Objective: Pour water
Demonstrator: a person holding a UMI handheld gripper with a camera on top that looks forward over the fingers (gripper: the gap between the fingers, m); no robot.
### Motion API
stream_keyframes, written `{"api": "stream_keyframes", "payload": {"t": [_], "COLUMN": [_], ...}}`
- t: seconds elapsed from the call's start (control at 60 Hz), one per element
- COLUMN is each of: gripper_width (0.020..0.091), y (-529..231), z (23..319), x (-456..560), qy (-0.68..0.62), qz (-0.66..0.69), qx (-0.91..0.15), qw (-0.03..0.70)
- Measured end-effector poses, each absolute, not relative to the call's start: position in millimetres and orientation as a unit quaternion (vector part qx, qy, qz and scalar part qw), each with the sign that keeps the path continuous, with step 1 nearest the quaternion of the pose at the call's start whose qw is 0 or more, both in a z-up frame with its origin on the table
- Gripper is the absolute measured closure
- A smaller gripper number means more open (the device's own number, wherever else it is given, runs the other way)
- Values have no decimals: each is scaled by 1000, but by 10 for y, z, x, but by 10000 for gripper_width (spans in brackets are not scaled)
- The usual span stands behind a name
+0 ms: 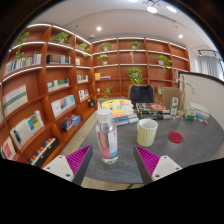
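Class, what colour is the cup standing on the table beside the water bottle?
Pale cream, with ribbed sides: the cup, seen in the gripper view, the only view.

A library: wooden bookshelves point(45, 85) of books line the walls.

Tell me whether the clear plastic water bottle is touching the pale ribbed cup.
Apart. The gripper view shows grey table between the clear plastic water bottle and the pale ribbed cup.

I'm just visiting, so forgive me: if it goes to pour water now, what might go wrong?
The gripper is open, and the clear bottle stands upright between its fingers, nearer the left one; an off-centre squeeze might tip it. The pale cup is small and stands close beside the bottle, so a swing could knock it or water could miss it and wet the grey table.
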State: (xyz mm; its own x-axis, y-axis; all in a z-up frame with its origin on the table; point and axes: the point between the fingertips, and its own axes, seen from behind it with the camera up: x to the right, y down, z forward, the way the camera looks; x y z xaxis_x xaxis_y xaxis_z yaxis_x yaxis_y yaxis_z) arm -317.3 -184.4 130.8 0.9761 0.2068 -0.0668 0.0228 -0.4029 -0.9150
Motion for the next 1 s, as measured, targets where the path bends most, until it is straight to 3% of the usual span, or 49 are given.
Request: {"api": "stream_keyframes", "payload": {"t": [0.033,0.1,0.283,0.333,0.4,0.5,0.6,0.8,1.0], "gripper_width": [222,221,235,327,549,617,733,734,735], "y": [-1763,-1569,-1105,-1006,-913,-857,-836,-754,-609], "z": [1101,968,858,850,821,840,833,787,950], "x": [-3528,-3681,-3823,-3822,-3852,-3854,-3808,-3739,-3801], "qy": [-69,-70,-63,-57,-51,-52,-46,-20,80], "qz": [84,81,74,71,72,67,53,55,164], "qx": [-829,-826,-807,-800,-794,-785,-782,-789,-824], "qw": [548,554,582,593,602,614,619,612,537]}}
